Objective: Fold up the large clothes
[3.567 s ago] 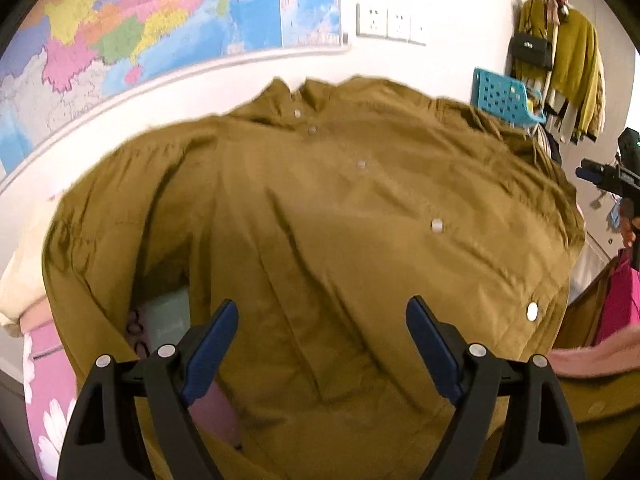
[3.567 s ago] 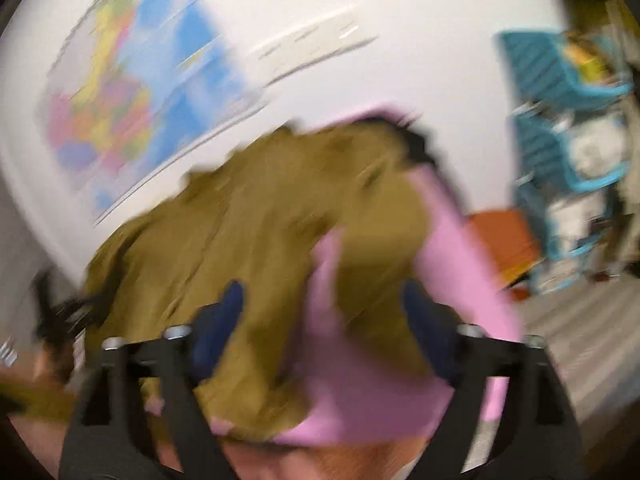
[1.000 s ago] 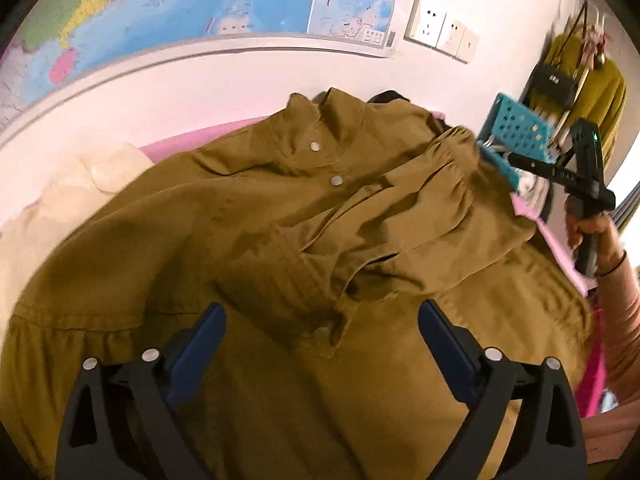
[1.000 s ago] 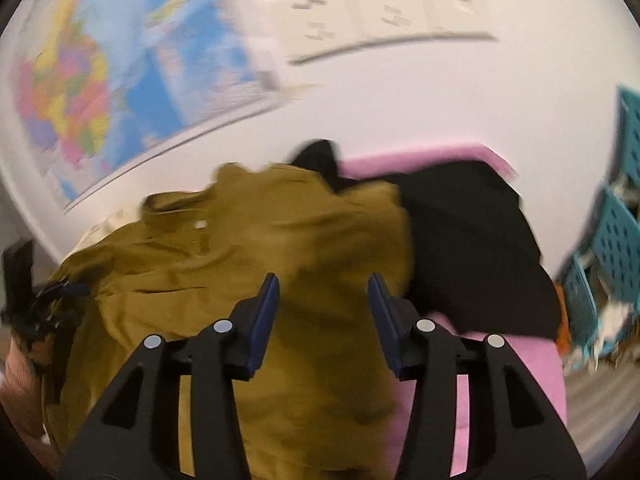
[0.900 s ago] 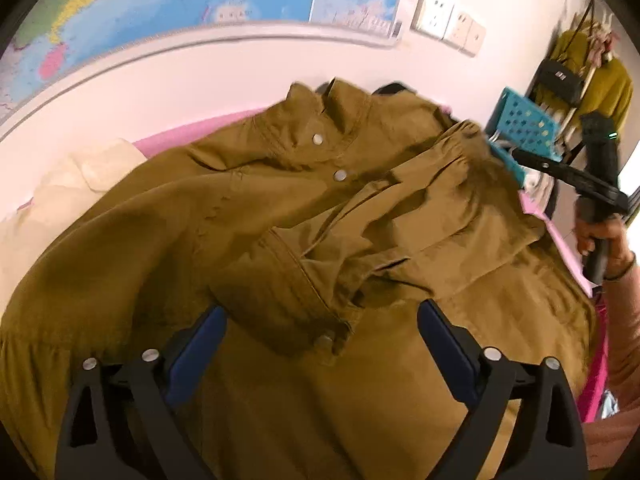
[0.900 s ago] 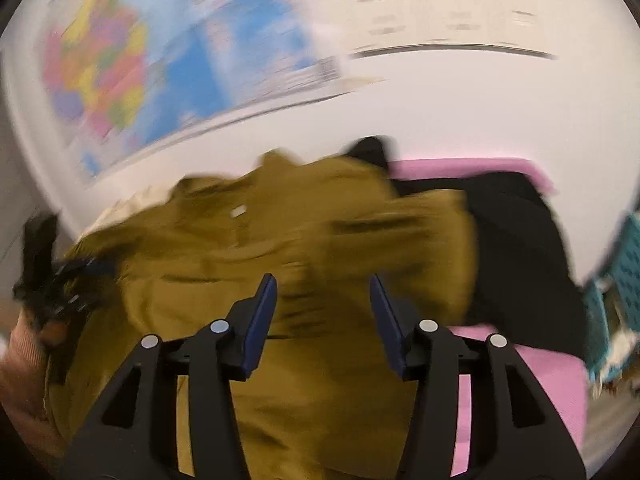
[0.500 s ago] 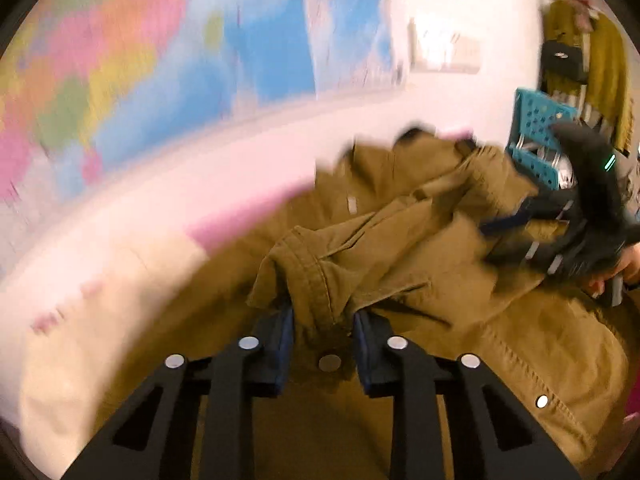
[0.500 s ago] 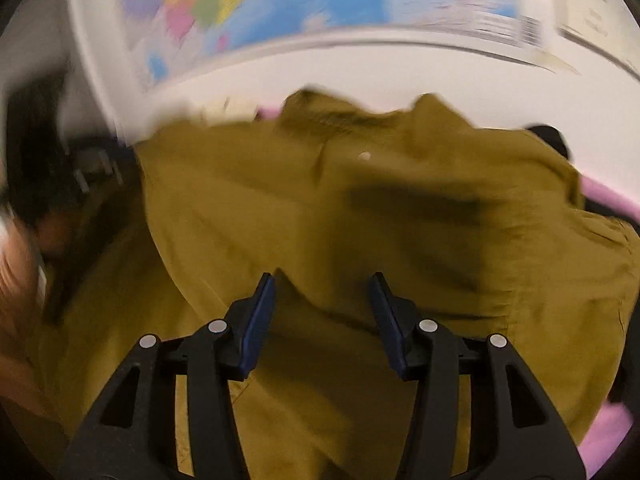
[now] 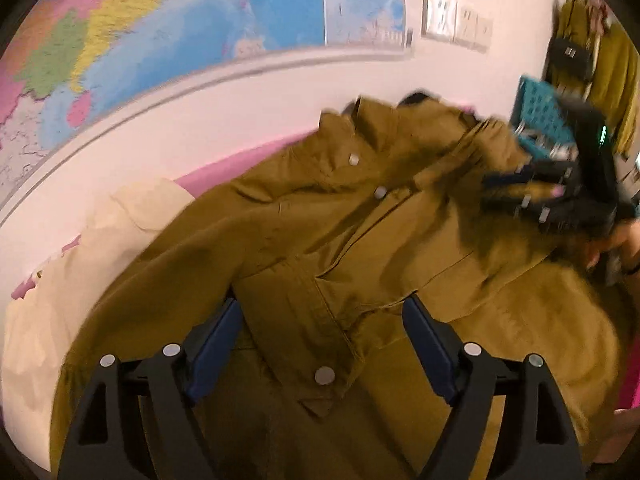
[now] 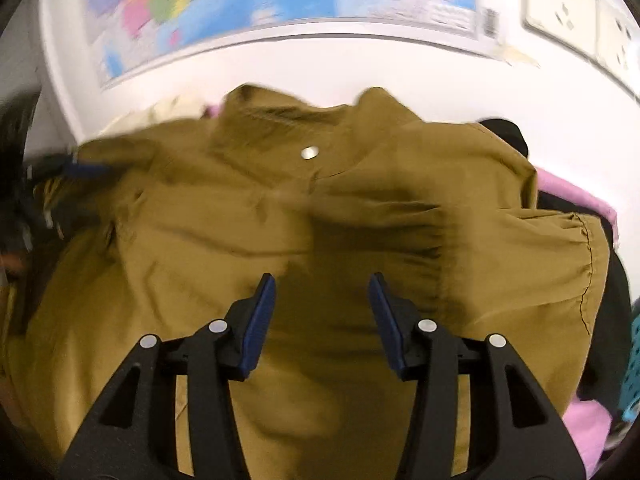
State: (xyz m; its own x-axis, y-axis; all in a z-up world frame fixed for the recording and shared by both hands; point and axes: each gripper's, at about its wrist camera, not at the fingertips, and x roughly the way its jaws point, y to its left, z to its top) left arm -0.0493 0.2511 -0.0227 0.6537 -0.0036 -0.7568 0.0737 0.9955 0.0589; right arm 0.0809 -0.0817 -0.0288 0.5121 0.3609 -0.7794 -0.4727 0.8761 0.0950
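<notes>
An olive-brown snap-button jacket [image 9: 360,240] lies front up on the pink bed cover [image 9: 224,168], collar toward the wall. Its sleeve is folded across the chest, and the cuff [image 9: 316,340] lies between the jaws of my left gripper [image 9: 322,304]. Those jaws are opening and the pads stand clear of the cloth. My right gripper [image 10: 321,280] hovers half open over the jacket's [image 10: 320,208] upper chest with nothing held. In the left wrist view, the right gripper [image 9: 540,184] shows blurred at the jacket's right shoulder.
A cream garment [image 9: 80,260] lies left of the jacket. A black garment [image 10: 612,320] lies to its right. A wall map [image 9: 160,40] and sockets [image 9: 456,20] hang behind the bed. A blue basket [image 9: 544,120] and hanging clothes [image 9: 612,60] stand at the far right.
Half a second ago my left jaws were shut on the sleeve cuff; now they stand wide apart around it. My right gripper has swung from the jacket's right edge to over its chest.
</notes>
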